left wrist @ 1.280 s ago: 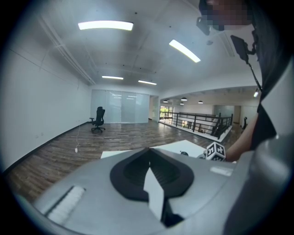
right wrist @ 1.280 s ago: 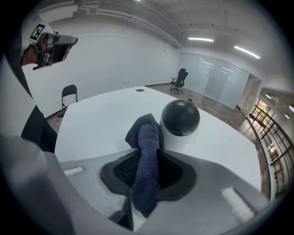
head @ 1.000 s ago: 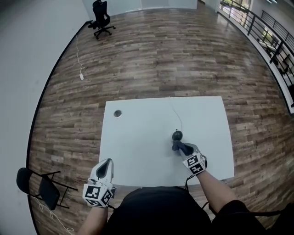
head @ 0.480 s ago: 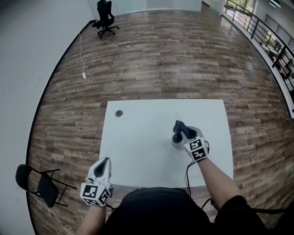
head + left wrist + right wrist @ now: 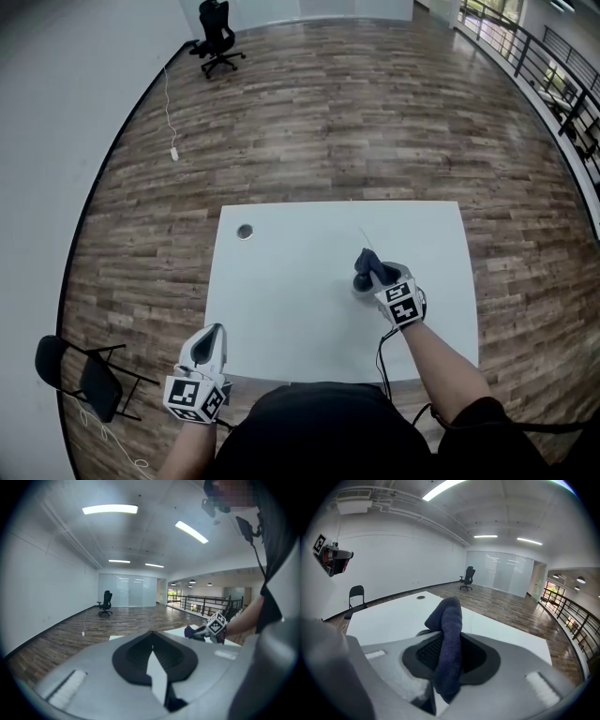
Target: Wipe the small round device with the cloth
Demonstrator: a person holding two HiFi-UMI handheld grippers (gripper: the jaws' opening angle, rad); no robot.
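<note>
Small round device [image 5: 359, 284] stands on the white surface [image 5: 281, 291], right of centre, with a thin cable [image 5: 364, 234] running from it toward the far edge. The right gripper [image 5: 375, 272] is clenched on the dark blue cloth [image 5: 367, 260]; its own view shows the fabric pinched between the pads, with a folded end standing up past the tips.

A second ago the cloth was on the near side of the device, close to the person. Since then the right gripper has carried it across the device toward the far side and raised it a little, so the bunched end now hangs over the device's far edge. In the last half second the gripper has hardly shifted. I read that as one stroke over the top just finished, or a pause before the return stroke. Whether the cloth touches the device at this instant I cannot tell from above.

The left gripper [image 5: 210, 345] hovers at the near-left edge of the surface, its jaws closed on nothing, well away from the device and taking no part.
</note>
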